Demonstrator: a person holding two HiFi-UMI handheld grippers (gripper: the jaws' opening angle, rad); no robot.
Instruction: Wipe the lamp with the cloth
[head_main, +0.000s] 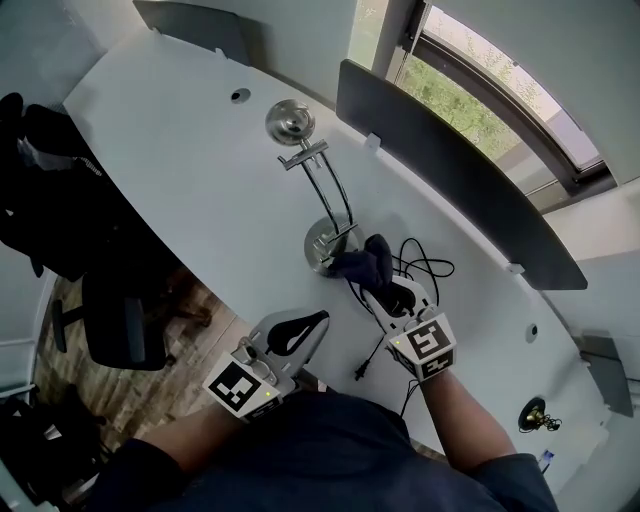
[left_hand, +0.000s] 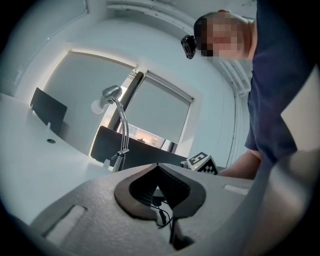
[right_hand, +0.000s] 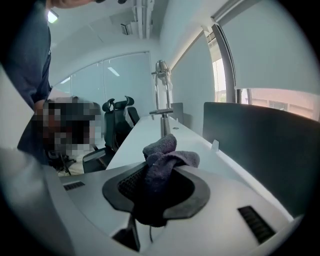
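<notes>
Right claw (right_hand: 156, 187) is clamping a dark grey cloth (right_hand: 165, 157), which is filling the space between its two jaws and bunching up above their tips. From the head view this claw (head_main: 385, 288) is reaching forward from the person's right hand, and the cloth (head_main: 362, 262) is pressing against the near right edge of the lamp's round metal base (head_main: 322, 243), or sitting just beside it; actual contact is hard to confirm. Left claw (left_hand: 159, 192) is showing its jaws drawn together at the tips with nothing gripped between them, and it (head_main: 295, 330) is hanging near the front edge of the worktop (head_main: 200, 170), apart from the lamp and pointing toward it.

Out from the base, the lamp's thin chrome stem is rising and leaning away from the person, and its shiny round head (head_main: 290, 122) is hanging over the white worktop. A black cord (head_main: 420, 268) is looping on the surface right of the cloth, with its plug (head_main: 362, 372) lying near the right claw. Behind the lamp a dark divider panel (head_main: 450, 170) is standing along the worktop's far edge, with a window (head_main: 480, 100) beyond it. A black office chair (head_main: 120, 320) is standing on the floor to the left
</notes>
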